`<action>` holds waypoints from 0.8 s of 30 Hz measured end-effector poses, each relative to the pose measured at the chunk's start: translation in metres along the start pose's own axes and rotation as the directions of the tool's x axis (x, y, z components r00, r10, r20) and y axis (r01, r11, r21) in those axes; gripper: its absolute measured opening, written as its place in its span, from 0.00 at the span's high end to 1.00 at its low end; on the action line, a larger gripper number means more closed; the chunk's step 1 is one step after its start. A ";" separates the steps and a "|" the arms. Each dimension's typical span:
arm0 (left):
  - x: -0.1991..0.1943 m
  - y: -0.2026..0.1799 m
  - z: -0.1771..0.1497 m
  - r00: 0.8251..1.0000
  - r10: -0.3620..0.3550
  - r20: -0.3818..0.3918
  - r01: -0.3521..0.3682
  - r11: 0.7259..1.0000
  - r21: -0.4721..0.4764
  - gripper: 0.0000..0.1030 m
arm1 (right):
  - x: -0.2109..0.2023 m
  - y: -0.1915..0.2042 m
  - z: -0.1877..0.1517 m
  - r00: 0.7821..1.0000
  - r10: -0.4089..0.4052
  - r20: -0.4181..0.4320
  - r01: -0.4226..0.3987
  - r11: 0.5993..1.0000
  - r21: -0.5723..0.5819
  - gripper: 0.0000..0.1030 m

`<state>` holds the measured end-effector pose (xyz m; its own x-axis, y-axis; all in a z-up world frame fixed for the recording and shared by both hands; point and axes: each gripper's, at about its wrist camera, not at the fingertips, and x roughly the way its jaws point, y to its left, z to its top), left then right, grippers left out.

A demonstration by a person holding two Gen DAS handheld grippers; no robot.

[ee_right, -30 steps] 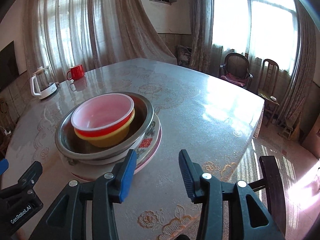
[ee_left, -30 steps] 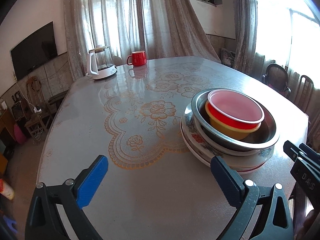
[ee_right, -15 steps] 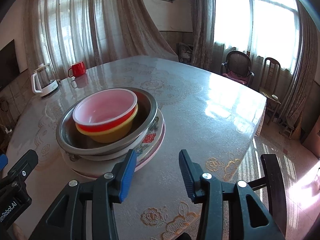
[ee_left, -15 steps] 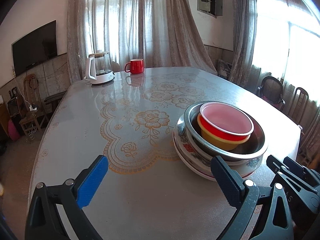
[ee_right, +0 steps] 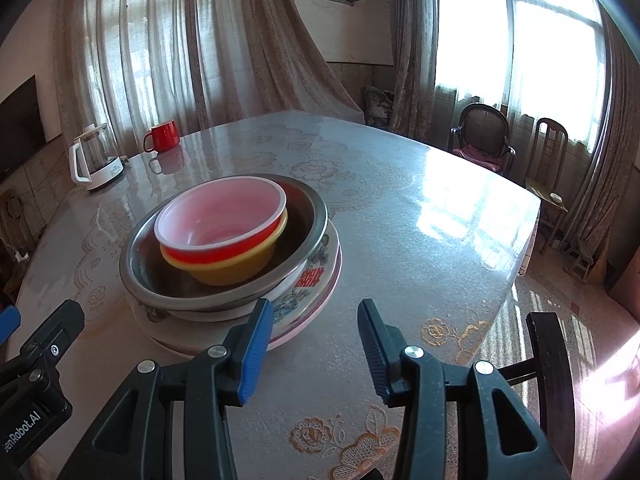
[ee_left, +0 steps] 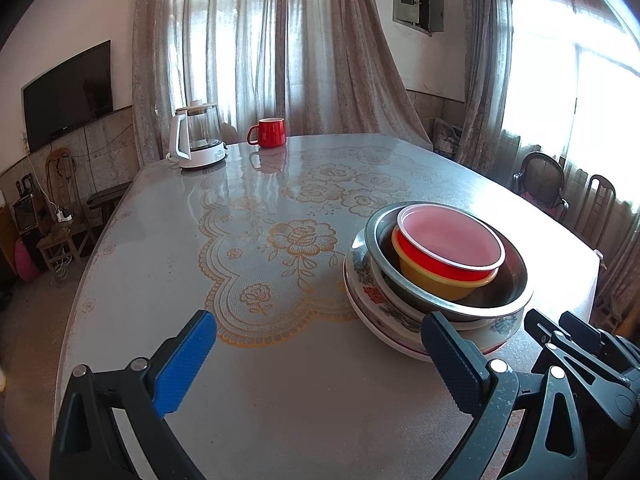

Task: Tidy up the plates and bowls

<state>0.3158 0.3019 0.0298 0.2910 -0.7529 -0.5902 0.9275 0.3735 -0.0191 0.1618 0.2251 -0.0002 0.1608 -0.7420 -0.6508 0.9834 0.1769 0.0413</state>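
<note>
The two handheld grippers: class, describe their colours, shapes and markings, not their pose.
The left gripper and right gripper are alike: black angular frames with silver rivets and flat, ribbed blue finger pads. White lettering reading "enRobot.AI" shows on the left gripper's body in the right wrist view. No cables or sleeves are visible.

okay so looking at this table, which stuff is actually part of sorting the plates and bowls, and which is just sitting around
Part of the job:
red bowl
yellow bowl
steel bowl
patterned plates

Just lying about:
red mug
kettle
chairs
</note>
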 end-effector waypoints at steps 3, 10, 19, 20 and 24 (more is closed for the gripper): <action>0.000 0.000 0.000 1.000 0.001 0.001 -0.001 1.000 0.000 0.00 | -0.001 0.000 0.000 1.000 0.003 0.000 -0.003 1.000 -0.001 0.57; 0.000 -0.001 0.000 1.000 -0.003 -0.002 0.003 1.000 0.001 0.00 | 0.000 0.001 0.000 1.000 0.006 -0.001 -0.006 1.000 -0.007 0.57; 0.000 -0.001 0.001 1.000 -0.010 -0.003 0.010 1.000 -0.002 0.00 | 0.001 0.002 0.001 1.000 0.008 -0.007 -0.008 1.000 -0.008 0.57; 0.000 -0.001 0.001 1.000 -0.011 -0.003 0.011 1.000 -0.002 0.00 | 0.002 0.002 0.001 1.000 0.008 -0.008 -0.008 1.000 -0.008 0.57; 0.000 0.000 0.001 1.000 -0.011 0.001 0.011 1.000 -0.004 0.00 | 0.003 0.002 0.002 1.000 0.008 -0.011 -0.008 1.000 -0.010 0.57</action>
<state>0.3164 0.3012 0.0302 0.2811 -0.7575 -0.5892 0.9297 0.3672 -0.0285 0.1643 0.2224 -0.0007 0.1678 -0.7335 -0.6586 0.9811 0.1896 0.0388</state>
